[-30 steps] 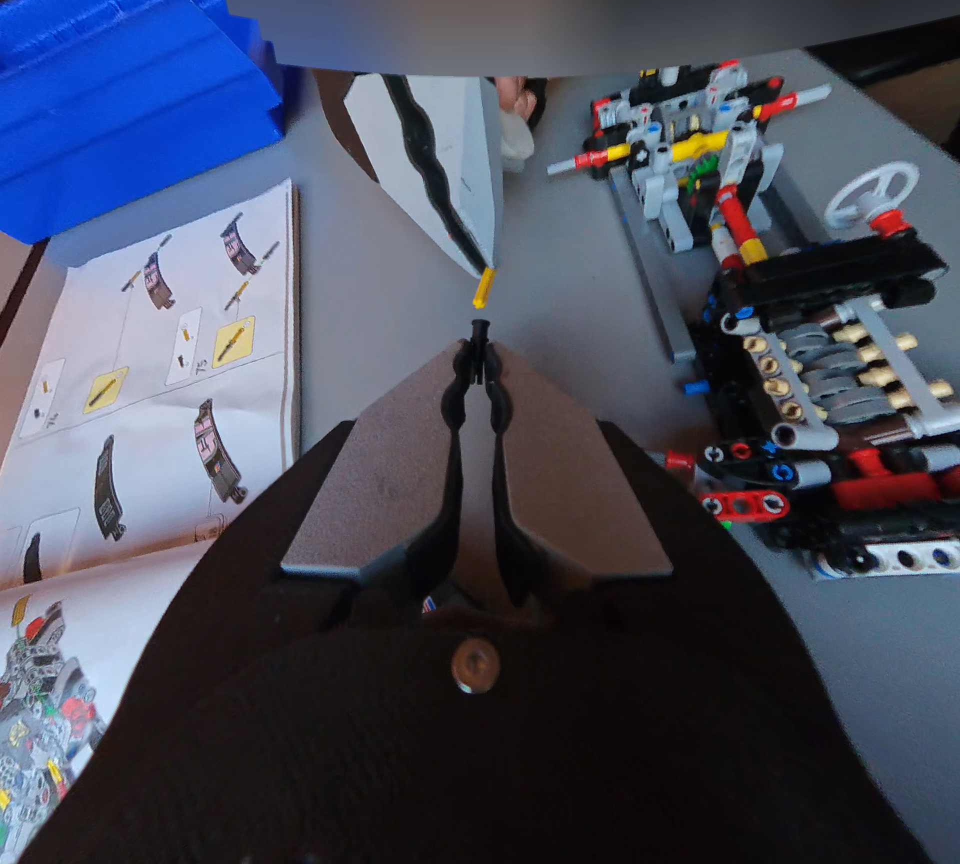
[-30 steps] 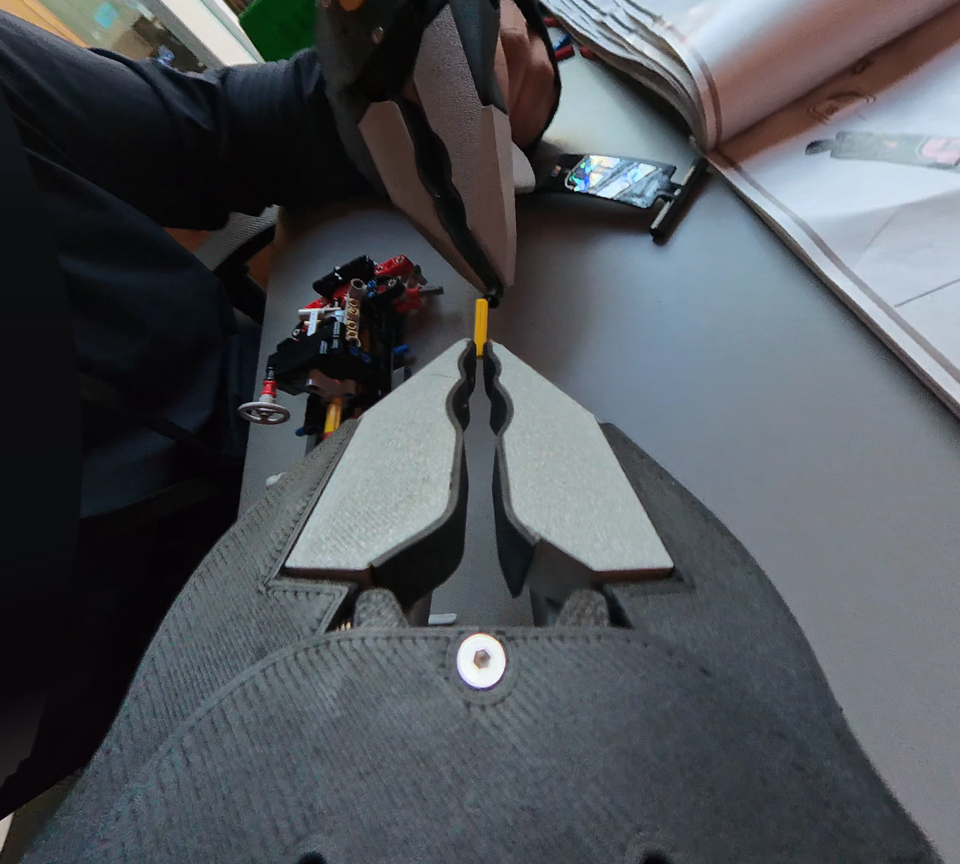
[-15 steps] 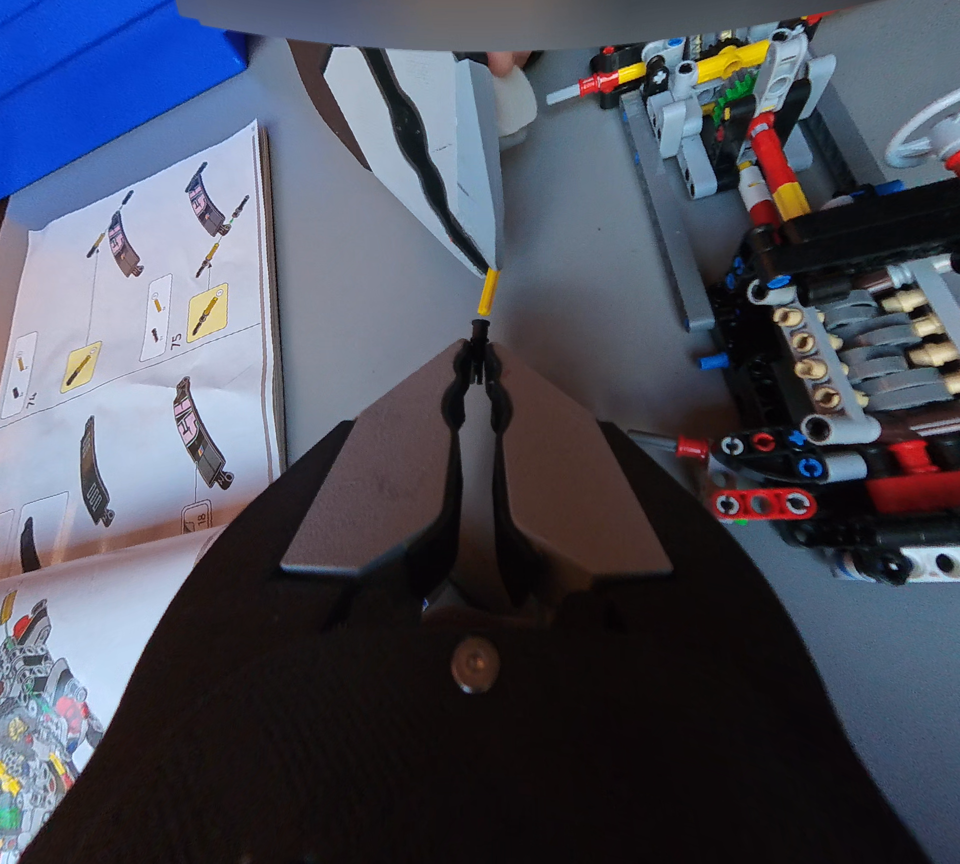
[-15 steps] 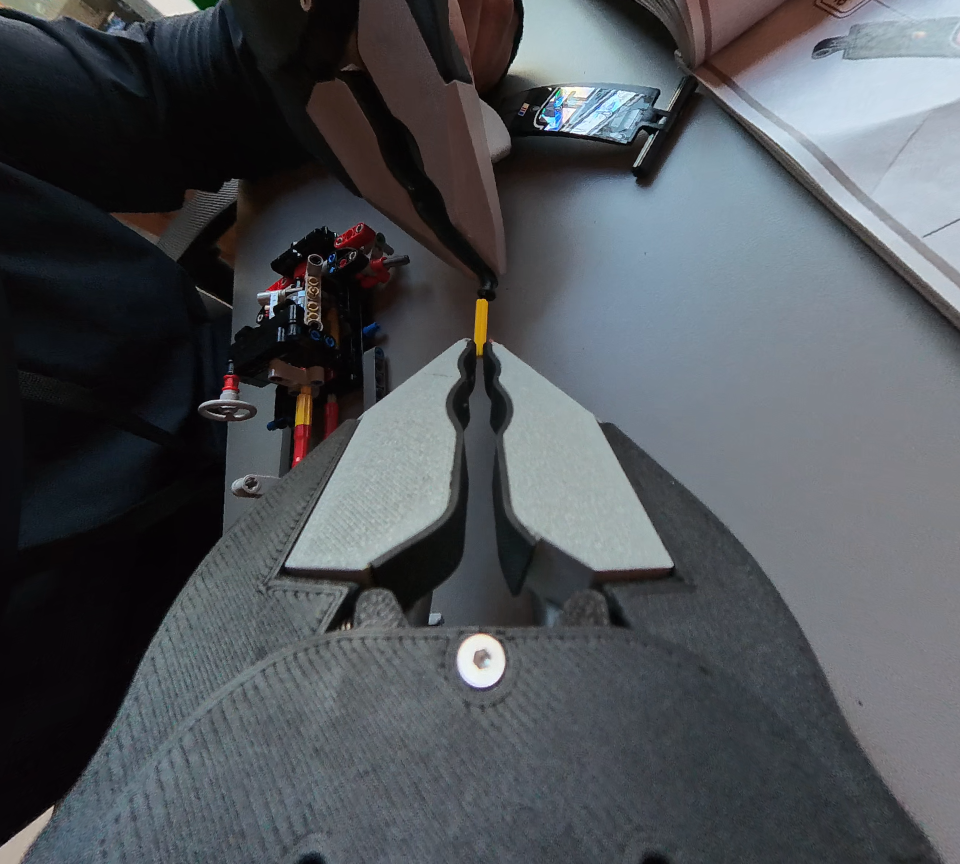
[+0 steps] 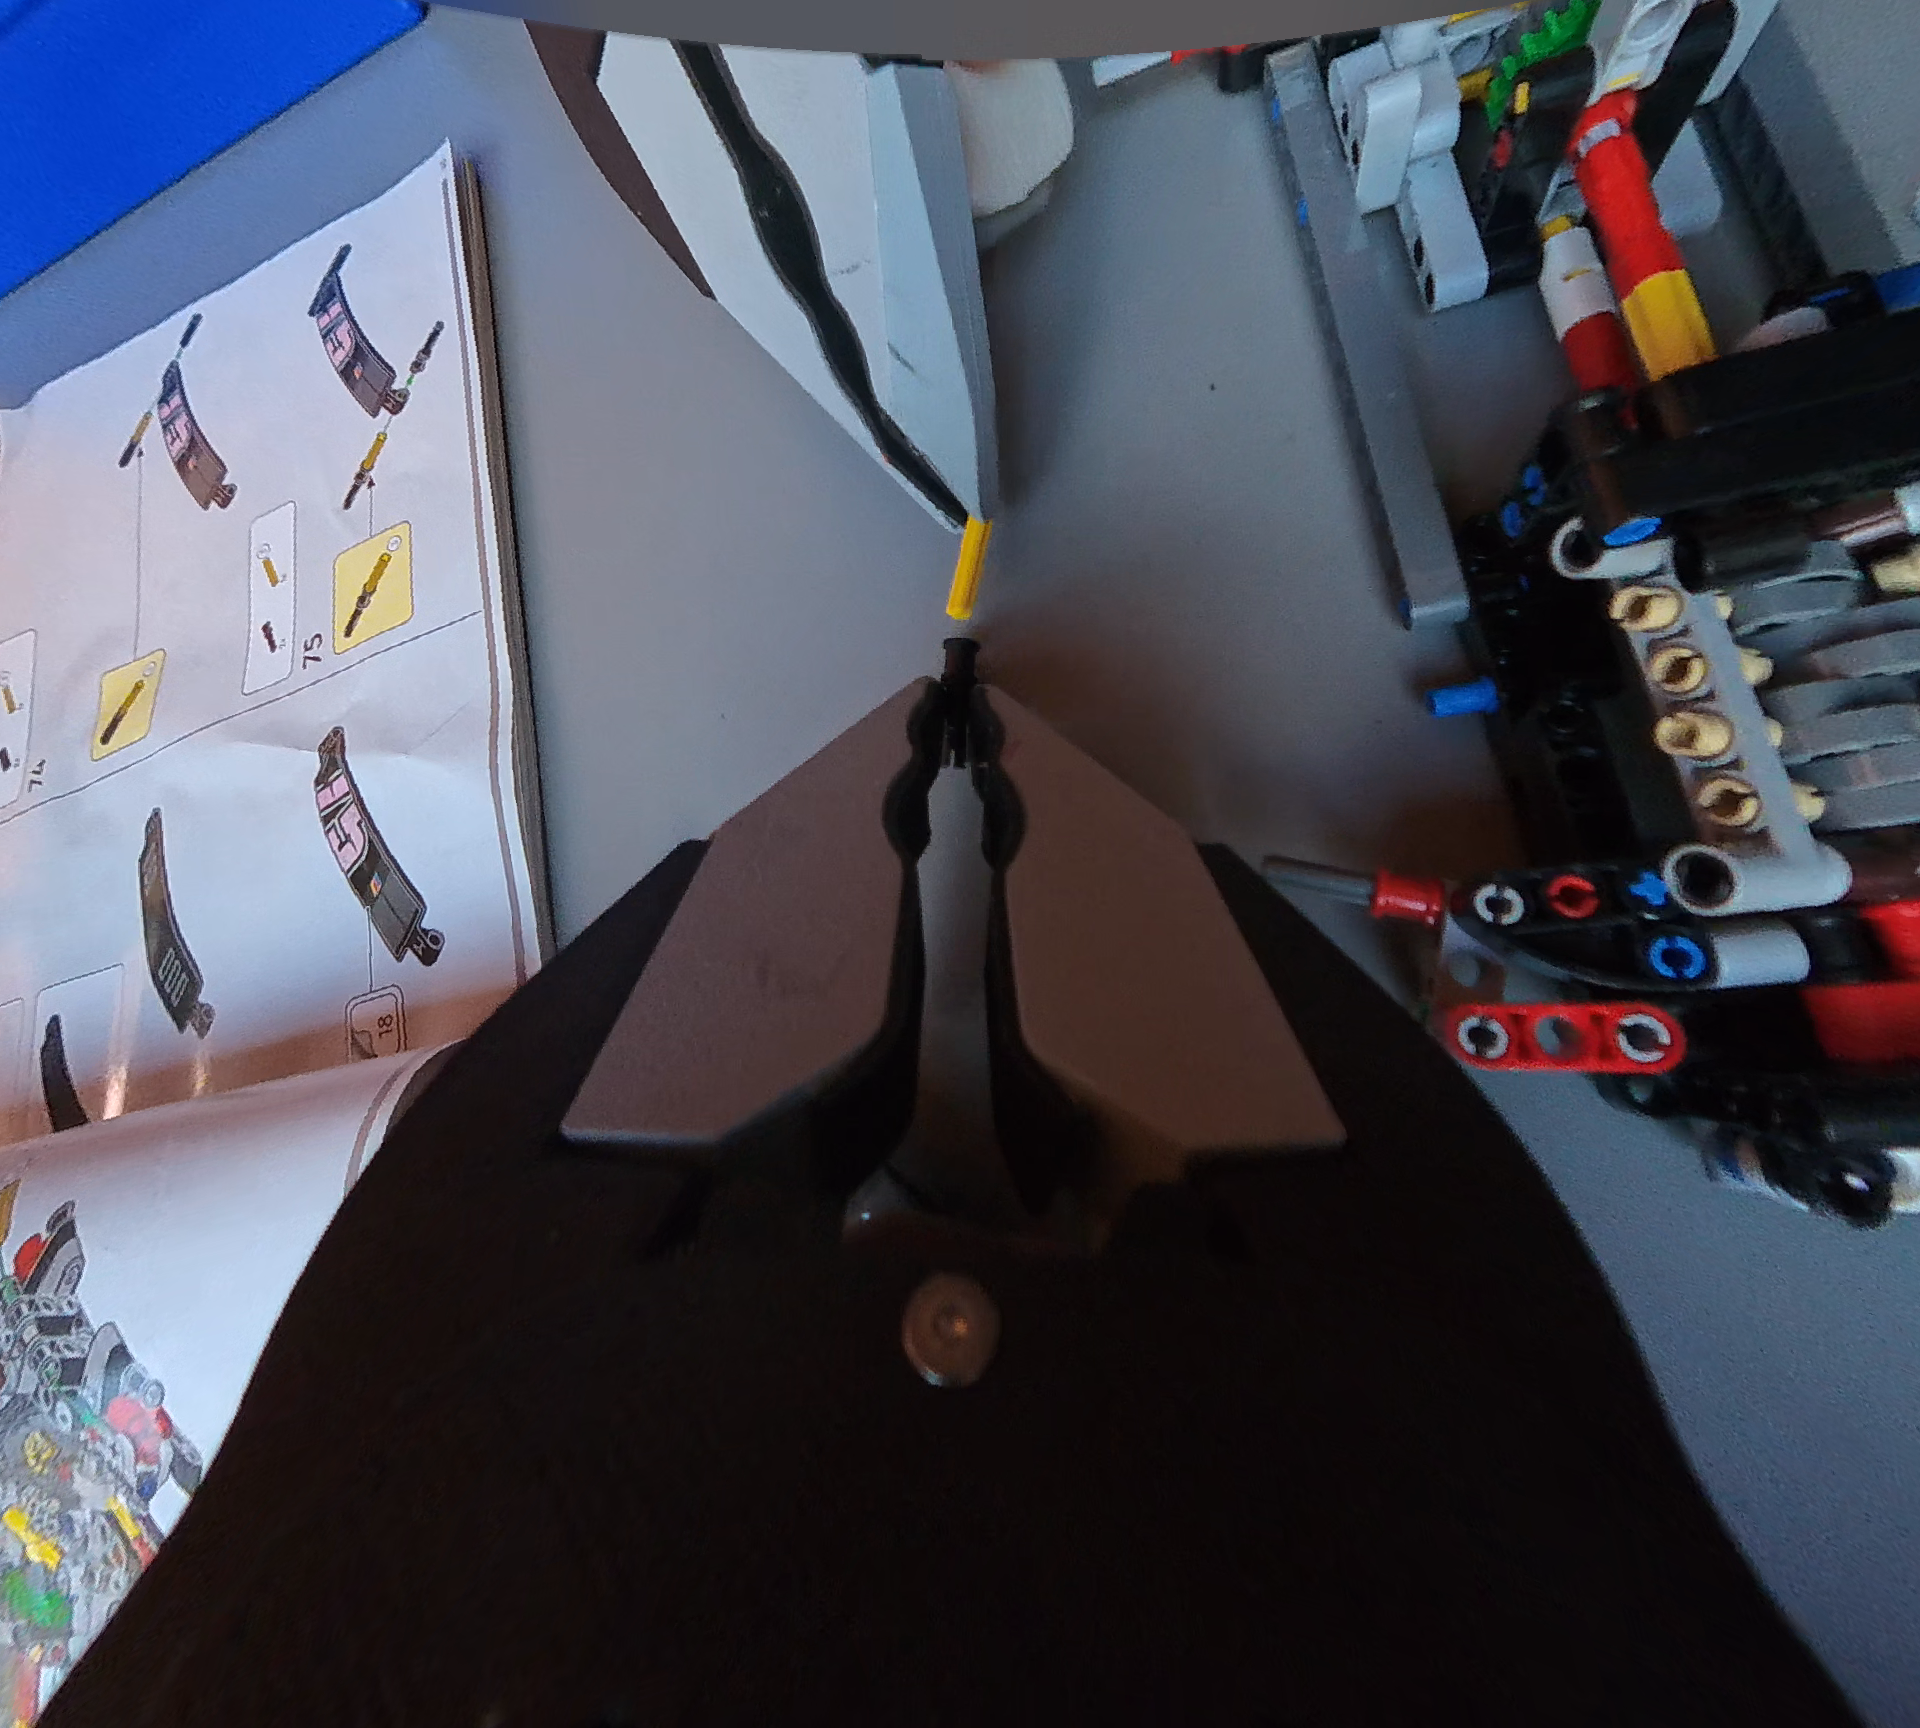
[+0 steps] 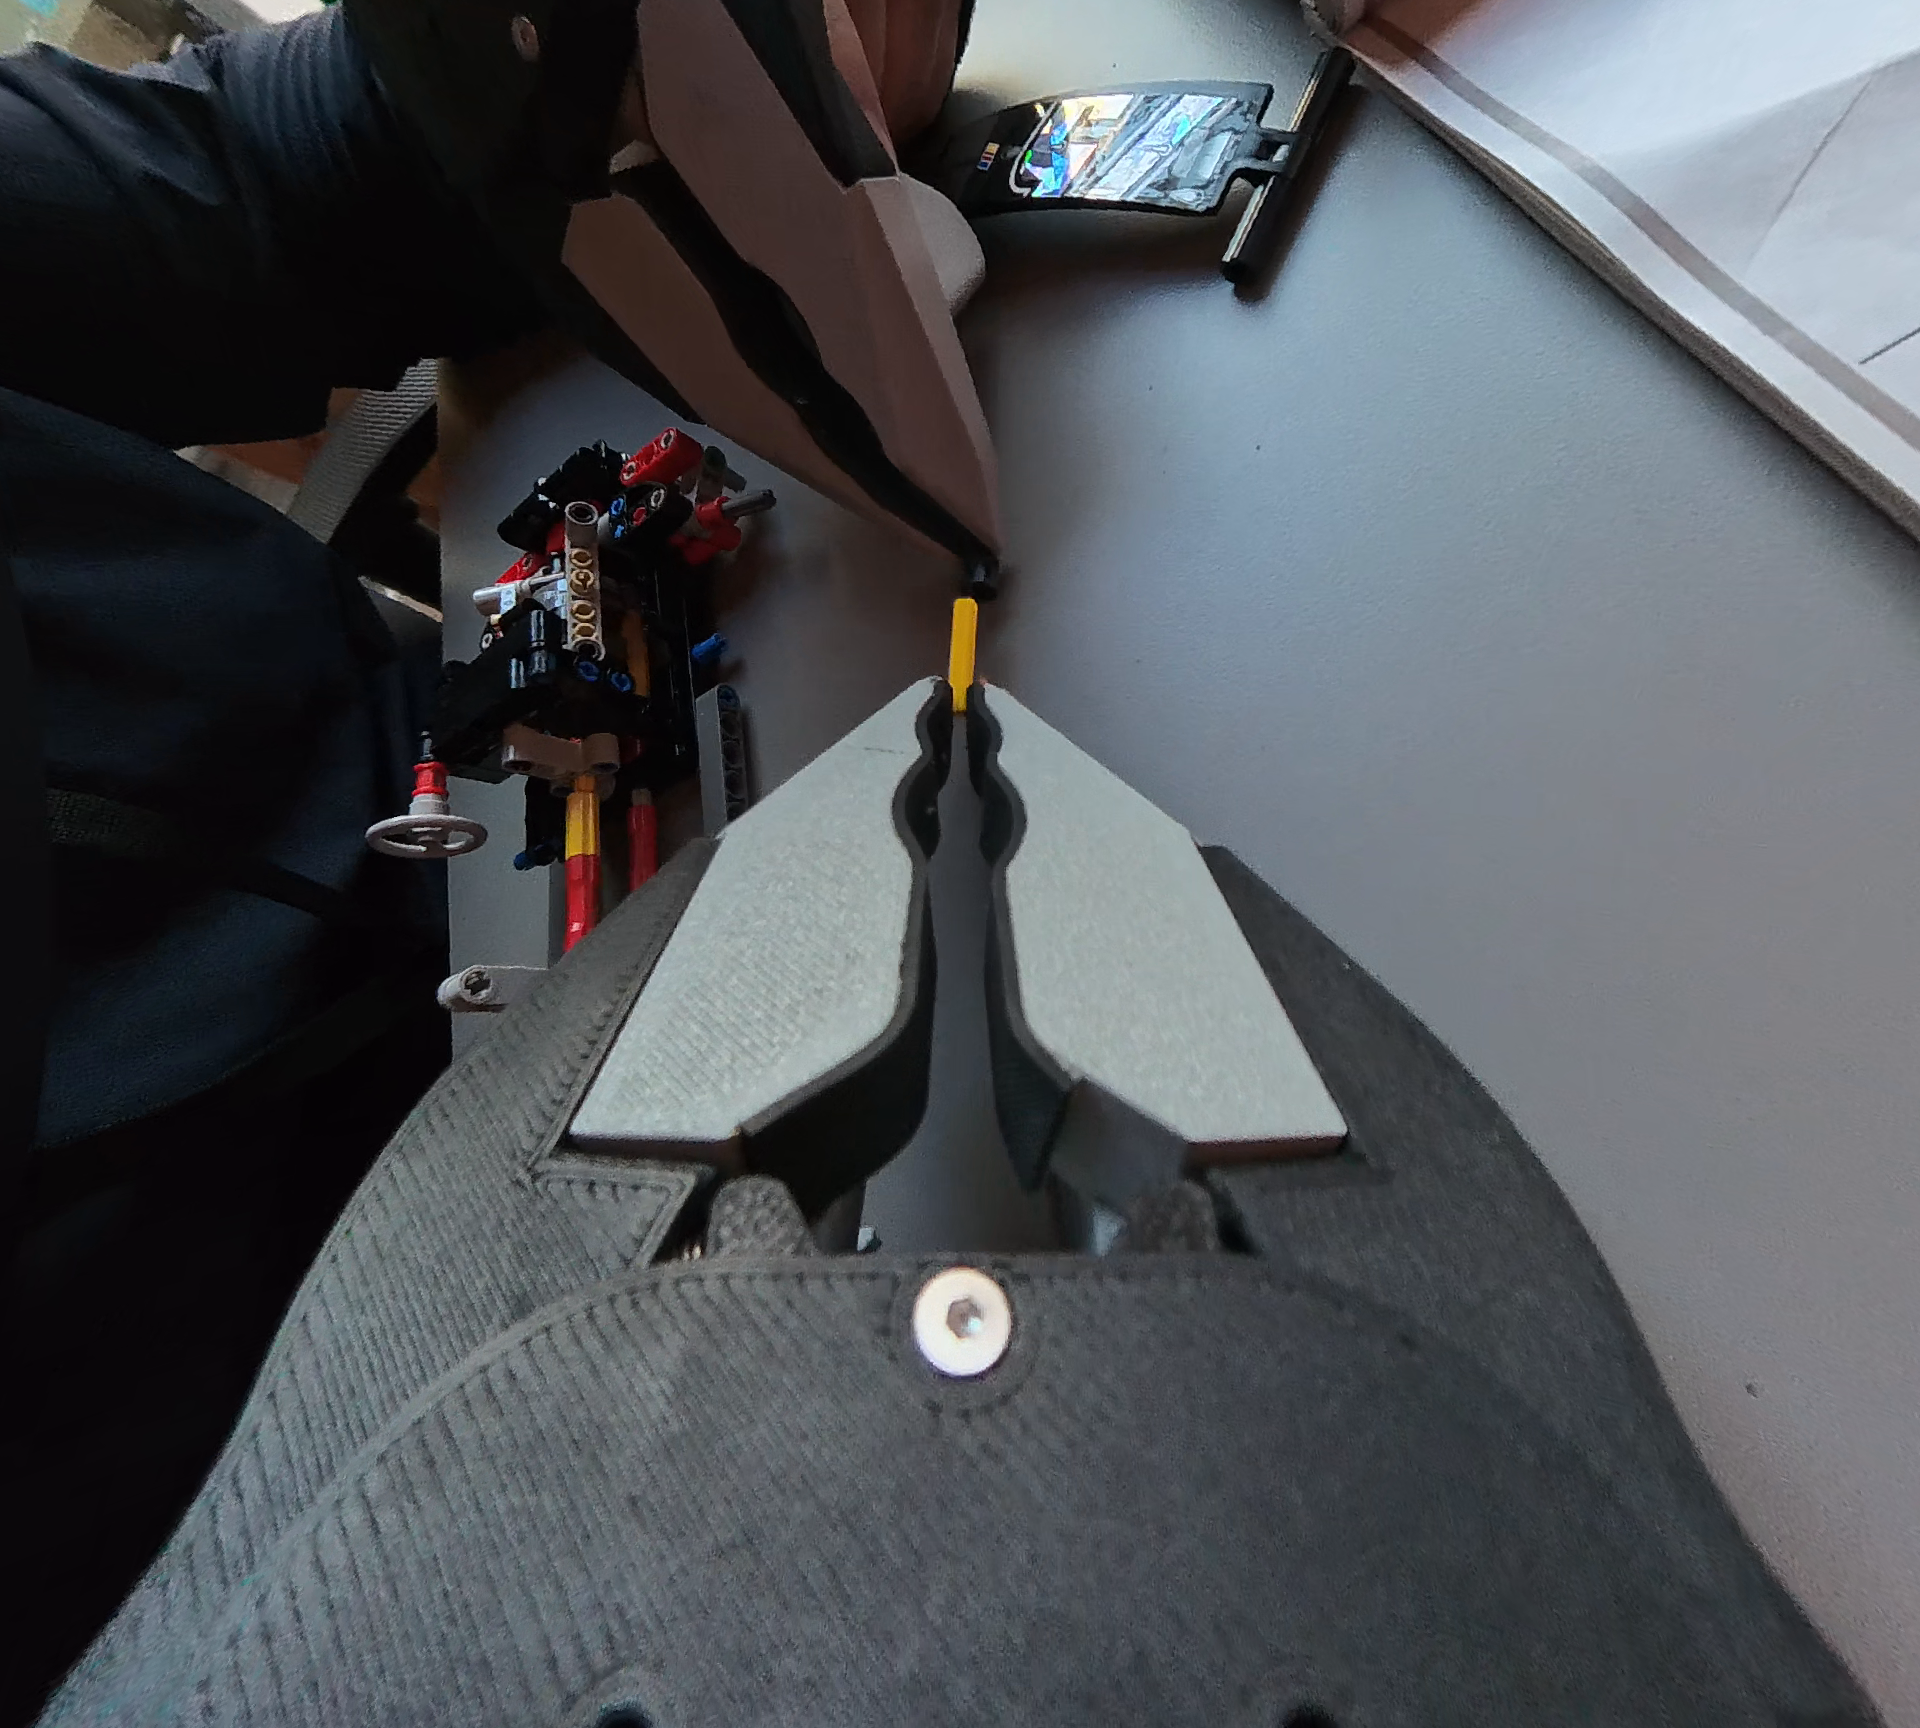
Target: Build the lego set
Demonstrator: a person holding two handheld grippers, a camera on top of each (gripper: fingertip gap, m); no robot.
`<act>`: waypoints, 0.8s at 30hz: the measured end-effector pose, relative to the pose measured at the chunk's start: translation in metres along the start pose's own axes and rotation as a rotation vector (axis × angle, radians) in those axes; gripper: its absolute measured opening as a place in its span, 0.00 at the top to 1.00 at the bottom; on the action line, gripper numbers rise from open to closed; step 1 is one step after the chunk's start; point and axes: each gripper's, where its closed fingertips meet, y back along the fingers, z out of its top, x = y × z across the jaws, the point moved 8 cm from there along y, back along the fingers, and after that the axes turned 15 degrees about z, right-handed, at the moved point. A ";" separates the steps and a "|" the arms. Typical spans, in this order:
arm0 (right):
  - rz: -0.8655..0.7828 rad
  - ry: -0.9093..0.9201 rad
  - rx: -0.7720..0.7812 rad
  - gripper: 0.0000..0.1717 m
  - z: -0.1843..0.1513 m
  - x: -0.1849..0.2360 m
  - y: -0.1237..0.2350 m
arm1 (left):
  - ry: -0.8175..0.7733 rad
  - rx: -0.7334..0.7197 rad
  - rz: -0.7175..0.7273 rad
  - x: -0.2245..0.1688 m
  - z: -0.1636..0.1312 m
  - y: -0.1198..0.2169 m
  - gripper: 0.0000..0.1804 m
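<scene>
With my left gripper [image 5: 958,710] clamping the black pin [image 5: 958,676] and my right gripper [image 6: 962,704] clamping the yellow axle [image 6: 963,644], I'd line them up tip to tip just left of the brick model [image 5: 1704,639].

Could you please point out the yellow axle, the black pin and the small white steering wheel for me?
yellow axle [image 6: 963,644], right wrist view, mid-shaft.
black pin [image 5: 958,676], left wrist view, its exposed end.
white steering wheel [image 6: 426,837], right wrist view, its rim.

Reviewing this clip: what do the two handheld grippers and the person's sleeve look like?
Both grippers share one design: two flat, pointed grey fingers with wavy black inner pads, a ribbed, printed-looking shell and one silver screw. The left gripper has a black shell, with an orange smiley sticker seen from the right wrist view. The right gripper has a grey shell. The sleeve is dark, ribbed fabric.
</scene>
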 end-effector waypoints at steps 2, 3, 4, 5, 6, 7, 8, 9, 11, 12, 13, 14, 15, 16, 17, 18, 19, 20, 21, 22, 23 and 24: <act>-0.008 -0.008 0.005 1.00 -0.001 -0.001 -0.001 | 0.001 0.000 0.001 0.000 0.000 0.000 0.99; -0.011 -0.011 0.007 1.00 -0.001 -0.001 -0.001 | 0.003 0.001 0.000 0.000 0.000 0.000 0.99; -0.014 -0.015 0.009 1.00 -0.001 -0.001 -0.001 | 0.004 0.002 0.001 0.000 0.000 0.000 0.99; -0.016 -0.019 0.012 1.00 -0.001 -0.001 -0.002 | 0.003 0.002 0.002 0.000 0.000 0.000 0.99; -0.019 -0.024 0.014 1.00 -0.001 -0.002 -0.002 | 0.001 0.002 0.004 0.000 0.000 0.000 0.99; -0.019 -0.027 0.013 1.00 -0.001 -0.002 -0.003 | -0.001 0.002 0.006 0.000 0.000 0.000 0.99; -0.018 -0.031 0.011 1.00 -0.001 -0.002 -0.003 | -0.003 0.002 0.008 0.000 0.000 0.000 0.99; -0.016 -0.035 0.009 1.00 -0.001 -0.002 -0.003 | -0.004 0.002 0.009 -0.001 0.000 0.000 0.99; -0.014 -0.039 0.006 1.00 -0.001 -0.003 -0.003 | -0.008 0.002 0.011 -0.001 0.001 0.000 0.99; -0.016 -0.040 0.005 1.00 -0.001 -0.003 -0.003 | -0.012 0.001 0.013 -0.001 0.001 -0.001 0.99; -0.016 -0.040 0.005 1.00 0.000 -0.003 -0.003 | -0.017 0.001 0.016 -0.001 0.001 -0.001 0.99; -0.016 -0.039 0.007 1.00 0.000 -0.002 -0.004 | -0.024 0.001 0.018 -0.002 0.002 -0.001 0.99; -0.017 -0.039 0.007 1.00 0.000 -0.002 -0.004 | -0.031 0.004 0.021 -0.002 0.002 -0.001 0.99; -0.017 -0.039 0.006 1.00 0.000 -0.002 -0.004 | -0.038 0.006 0.023 -0.002 0.002 -0.001 0.99; -0.016 -0.041 0.005 1.00 0.000 -0.003 -0.004 | -0.044 0.009 0.024 -0.002 0.002 -0.001 0.99; -0.015 -0.043 0.004 1.00 0.000 -0.003 -0.004 | -0.050 0.011 0.026 -0.002 0.003 -0.001 0.99; -0.013 -0.045 0.002 1.00 0.000 -0.003 -0.004 | -0.058 0.013 0.028 -0.003 0.003 -0.001 0.99; -0.010 -0.046 0.000 1.00 0.000 -0.003 -0.004 | -0.067 0.016 0.031 -0.003 0.003 -0.001 0.99; -0.005 -0.049 -0.001 1.00 0.000 -0.003 -0.003 | -0.076 0.020 0.033 -0.003 0.004 -0.001 0.99; 0.000 -0.053 -0.003 1.00 0.000 -0.003 -0.003 | -0.082 0.023 0.035 -0.004 0.004 -0.001 0.99; 0.005 -0.056 -0.006 1.00 0.000 -0.003 -0.003 | -0.084 0.024 0.034 -0.004 0.005 -0.001 0.99; 0.009 -0.060 -0.009 1.00 0.000 -0.004 -0.003 | -0.085 0.023 0.034 -0.004 0.006 -0.001 0.99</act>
